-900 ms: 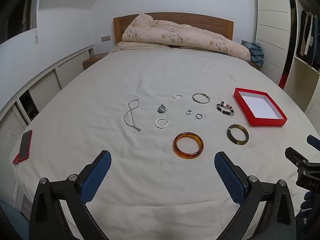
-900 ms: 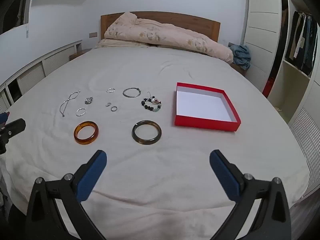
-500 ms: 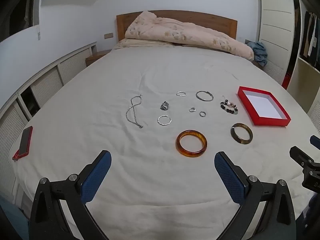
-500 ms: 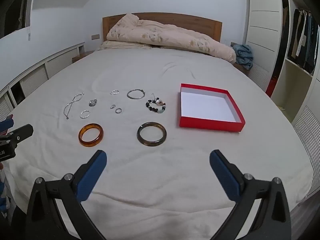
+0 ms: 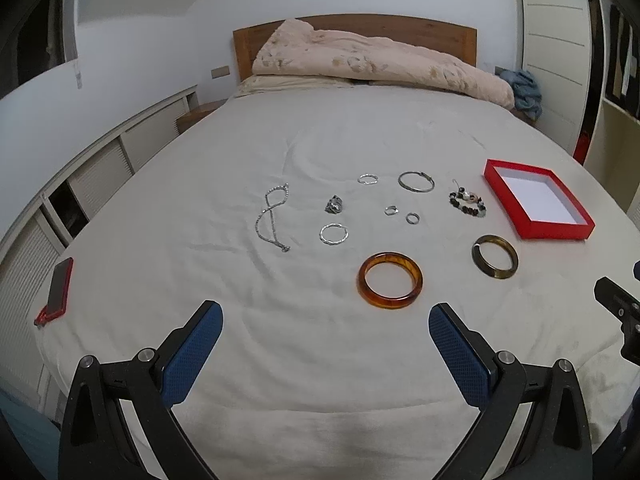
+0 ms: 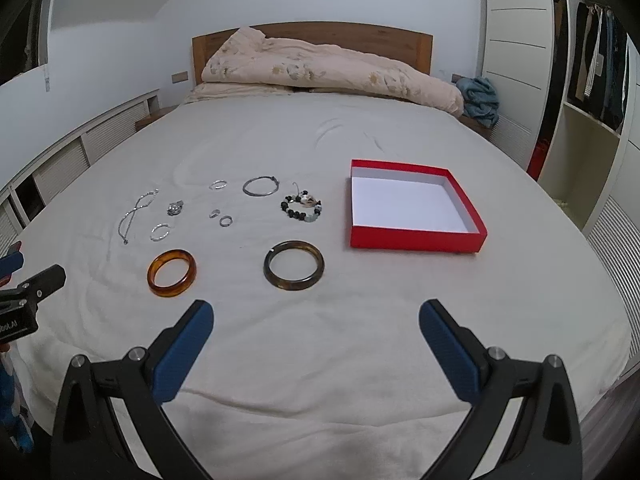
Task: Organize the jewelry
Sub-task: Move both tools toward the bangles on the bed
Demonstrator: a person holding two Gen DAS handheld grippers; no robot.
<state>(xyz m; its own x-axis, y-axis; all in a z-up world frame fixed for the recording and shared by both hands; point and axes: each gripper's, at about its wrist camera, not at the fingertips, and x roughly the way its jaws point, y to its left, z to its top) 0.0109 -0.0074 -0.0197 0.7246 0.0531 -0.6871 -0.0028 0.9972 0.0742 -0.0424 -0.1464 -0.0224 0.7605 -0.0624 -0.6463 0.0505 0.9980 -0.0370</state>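
Amber bangle (image 5: pixel 390 281) lies just beyond the gaping left claw (image 5: pixel 325 320).

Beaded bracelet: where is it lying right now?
In the right wrist view the beaded bracelet lies on the bed, just left of the red box, beyond the dark bangle.

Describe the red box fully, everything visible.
The red box is a shallow square tray, cardboard by the look, with red outer walls and a plain white lining. No lid is on it and nothing lies inside. It sits flat on the white bedsheet, to the right of the spread-out jewelry, apart from the beaded bracelet and the dark bangle. Neither gripper touches it.
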